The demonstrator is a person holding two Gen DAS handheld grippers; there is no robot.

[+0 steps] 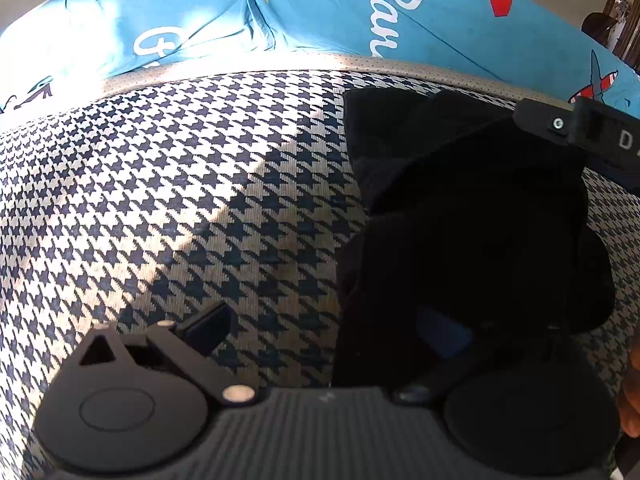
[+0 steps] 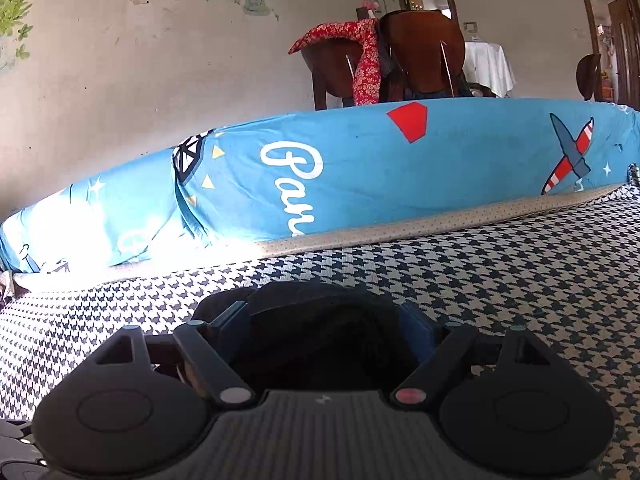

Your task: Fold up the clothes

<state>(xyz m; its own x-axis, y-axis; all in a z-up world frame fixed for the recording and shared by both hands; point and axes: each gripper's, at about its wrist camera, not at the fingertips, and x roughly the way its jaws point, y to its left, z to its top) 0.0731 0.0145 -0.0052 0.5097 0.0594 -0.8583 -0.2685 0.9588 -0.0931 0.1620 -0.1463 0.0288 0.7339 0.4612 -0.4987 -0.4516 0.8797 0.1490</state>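
A black garment lies crumpled on the houndstooth-covered surface, right of centre in the left wrist view. My left gripper is open beside it. Its left finger rests over bare houndstooth, and its right finger, with a blue pad, is partly covered by the cloth. My right gripper shows at the garment's far right edge. In the right wrist view, the right gripper has a bunched fold of the black garment filling the gap between both pads.
A long blue printed cushion runs along the far edge of the houndstooth surface. Behind it stand wooden chairs with a red floral cloth draped over them, and a wall. A hand shows at the right edge.
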